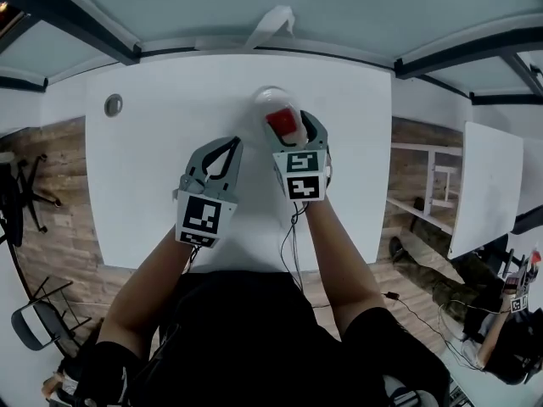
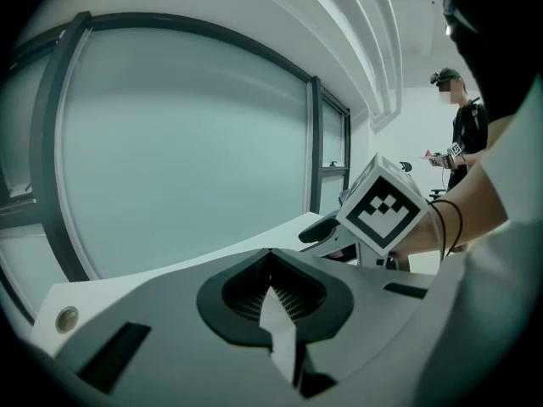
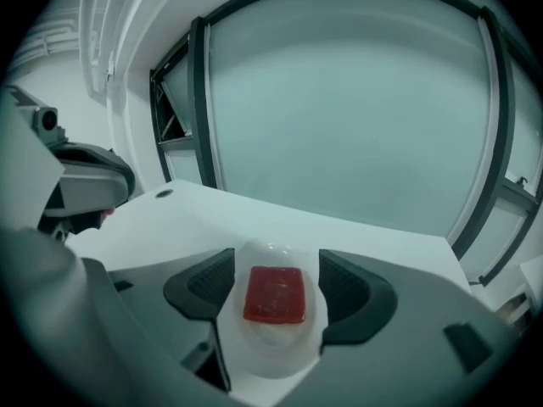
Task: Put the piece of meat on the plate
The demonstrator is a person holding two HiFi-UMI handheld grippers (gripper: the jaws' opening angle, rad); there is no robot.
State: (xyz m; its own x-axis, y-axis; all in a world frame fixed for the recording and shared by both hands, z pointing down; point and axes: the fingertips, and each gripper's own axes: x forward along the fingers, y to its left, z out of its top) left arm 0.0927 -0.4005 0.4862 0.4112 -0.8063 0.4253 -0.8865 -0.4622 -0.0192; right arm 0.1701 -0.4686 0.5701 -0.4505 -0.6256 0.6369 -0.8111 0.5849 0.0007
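Observation:
A red block of meat (image 1: 282, 122) lies on a small white plate (image 1: 265, 100) at the far middle of the white table (image 1: 153, 185). My right gripper (image 1: 294, 127) stands open over the plate, one finger on each side of the meat. In the right gripper view the meat (image 3: 274, 294) rests on the plate (image 3: 271, 350) between the dark pads (image 3: 348, 288), with a gap on either side. My left gripper (image 1: 231, 145) hovers shut and empty left of the plate. Its pads (image 2: 254, 291) meet at the tip in the left gripper view.
A round metal grommet (image 1: 113, 104) sits in the table's far left part. A crumpled white thing (image 1: 273, 19) lies at the far edge by the frosted glass wall (image 3: 356, 117). A person (image 2: 462, 130) stands far off to the right. A cable (image 1: 290, 244) hangs off the table's near edge.

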